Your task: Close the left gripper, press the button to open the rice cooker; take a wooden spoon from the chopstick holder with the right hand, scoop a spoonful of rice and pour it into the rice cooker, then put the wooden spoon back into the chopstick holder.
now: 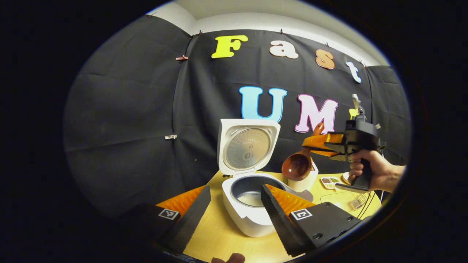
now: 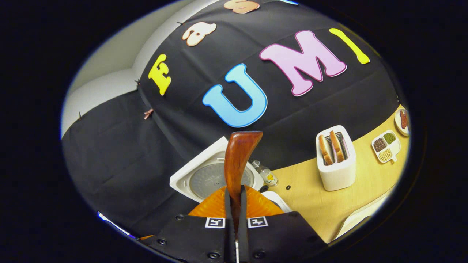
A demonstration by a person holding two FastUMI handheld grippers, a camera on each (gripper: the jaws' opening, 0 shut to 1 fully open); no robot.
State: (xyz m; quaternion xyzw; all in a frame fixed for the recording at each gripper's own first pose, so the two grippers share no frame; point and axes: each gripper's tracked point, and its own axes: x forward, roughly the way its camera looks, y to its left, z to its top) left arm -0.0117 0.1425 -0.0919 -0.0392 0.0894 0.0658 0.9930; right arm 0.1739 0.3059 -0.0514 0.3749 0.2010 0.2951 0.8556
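1. Check the rice cooker (image 1: 252, 215). It stands on the table (image 1: 219, 237) with its lid (image 1: 248, 148) raised upright at the far side. The inner pot is exposed, and a pale layer, probably rice, lies at its bottom.
2. Check your left gripper (image 1: 234, 208). Its jaws stand wide apart, hold nothing and frame the cooker from the near side.
3. Check your right gripper (image 2: 234, 204). Its jaws are pressed together on the handle of the wooden spoon (image 2: 237, 160). In the left gripper view, the gripper (image 1: 314, 144) hangs to the right of the cooker.
4. Locate the spoon bowl (image 1: 297, 166). It hangs above the table, just right of the raised lid and in front of a white container (image 1: 305, 180), which is probably the chopstick holder. The frames do not show whether the bowl carries rice.
5. Treat the spoon as stiff, light and smooth. Polished wood can rotate between the jaws, so hold it at mid-handle with firm, even pressure.
6. Keep the bowl level while it carries rice. Loose grains spill at a slight tilt.
7. Mind the items beyond the spoon: the toaster (image 2: 335, 160) with bread, and the divided dish (image 2: 385, 145) of grains at the far right.
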